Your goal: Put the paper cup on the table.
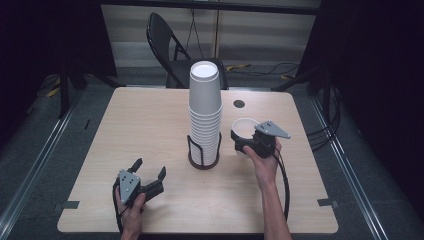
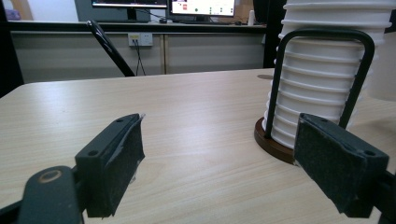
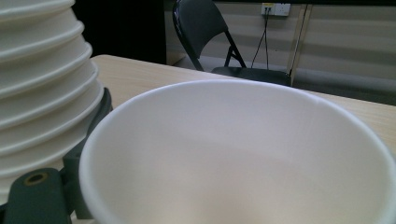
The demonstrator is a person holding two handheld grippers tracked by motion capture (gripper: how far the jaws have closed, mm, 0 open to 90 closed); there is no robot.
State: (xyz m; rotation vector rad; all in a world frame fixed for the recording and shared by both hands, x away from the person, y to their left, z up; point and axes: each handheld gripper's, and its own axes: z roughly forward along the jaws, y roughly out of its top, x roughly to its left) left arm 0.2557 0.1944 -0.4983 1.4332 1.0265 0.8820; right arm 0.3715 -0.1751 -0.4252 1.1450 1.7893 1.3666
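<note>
Table point(image 1: 150, 120) edge near open left claw point(image 1: 149, 170).

Beside the cup stack point(image 3: 42, 79), I see the single cup point(image 3: 238, 154) cut off at the bottom edge in the right gripper view, its body hiding the right gripper's point(image 1: 248, 141) jaws from me, stack top cropped in the left gripper view.
</note>
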